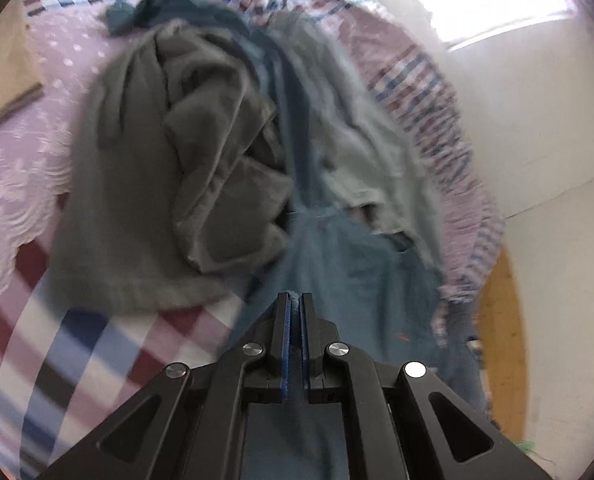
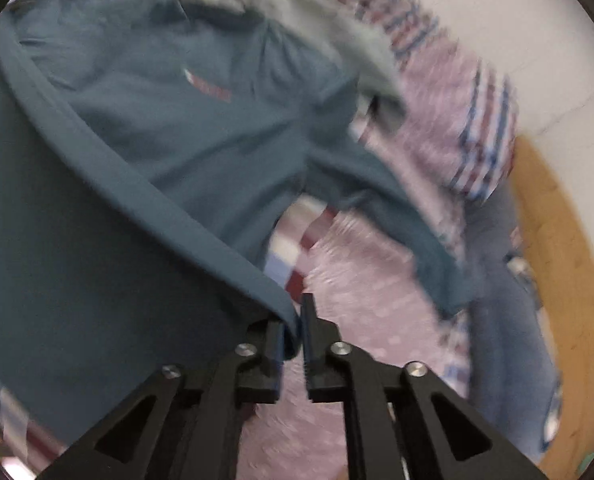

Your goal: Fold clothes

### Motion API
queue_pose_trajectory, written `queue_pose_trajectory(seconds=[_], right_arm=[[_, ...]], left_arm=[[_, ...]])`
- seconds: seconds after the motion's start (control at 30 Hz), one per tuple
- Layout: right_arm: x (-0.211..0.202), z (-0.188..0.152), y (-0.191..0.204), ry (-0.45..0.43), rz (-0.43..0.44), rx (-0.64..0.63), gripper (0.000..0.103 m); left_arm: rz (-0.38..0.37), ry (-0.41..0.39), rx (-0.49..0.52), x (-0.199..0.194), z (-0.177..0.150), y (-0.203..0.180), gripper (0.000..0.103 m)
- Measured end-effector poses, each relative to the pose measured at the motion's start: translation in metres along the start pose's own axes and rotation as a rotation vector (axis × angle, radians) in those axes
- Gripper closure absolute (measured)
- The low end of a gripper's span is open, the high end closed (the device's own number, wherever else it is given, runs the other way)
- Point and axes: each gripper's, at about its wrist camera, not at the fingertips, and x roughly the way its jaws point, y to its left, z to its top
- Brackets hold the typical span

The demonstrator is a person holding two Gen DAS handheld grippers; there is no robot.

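A teal-blue T-shirt (image 2: 185,120) with a small red chest logo hangs stretched over the bed. My right gripper (image 2: 295,320) is shut on its hem edge, the cloth draping left of the fingers. In the left wrist view the same blue shirt (image 1: 337,264) runs away from my left gripper (image 1: 295,300), which is shut on a thin fold of it. A crumpled grey garment (image 1: 185,152) lies left of the shirt, and a pale grey-green one (image 1: 361,140) lies on its right.
The bed carries a pink dotted sheet (image 1: 25,152) and a red, white and blue checked blanket (image 1: 77,344). The wooden floor (image 2: 557,240) and a white wall (image 1: 537,120) lie to the right. Another grey-blue cloth (image 2: 509,320) hangs over the bed's right edge.
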Motion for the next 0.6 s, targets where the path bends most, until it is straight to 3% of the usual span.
queue_pose_trajectory(seconds=[0.03, 0.1, 0.13, 0.2, 0.3, 0.43, 0.6], right_arm=[[0.006, -0.001, -0.004, 0.016, 0.007, 0.038, 0.084], [0.007, -0.006, -0.016, 0.019, 0.017, 0.133, 0.055], [0.003, -0.012, -0.024, 0.006, 0.026, 0.187, 0.049], [-0.006, -0.026, -0.038, -0.019, 0.068, 0.301, 0.032], [-0.023, -0.059, -0.059, -0.059, 0.153, 0.52, 0.03], [-0.046, -0.106, -0.066, -0.112, 0.283, 0.793, 0.029], [-0.067, -0.148, -0.048, -0.174, 0.442, 1.015, 0.029]], left_arm=[[0.032, 0.006, -0.001, 0.01, 0.003, 0.004, 0.1], [0.055, 0.008, -0.016, 0.019, 0.007, 0.014, 0.095], [0.06, 0.005, -0.026, 0.022, 0.009, 0.019, 0.09], [0.022, -0.031, -0.062, 0.009, 0.011, 0.031, 0.046], [-0.032, -0.106, -0.072, -0.021, 0.006, 0.048, 0.028], [-0.018, -0.089, -0.073, -0.047, -0.021, 0.069, 0.028], [-0.02, 0.004, -0.095, -0.052, -0.077, 0.08, 0.028]])
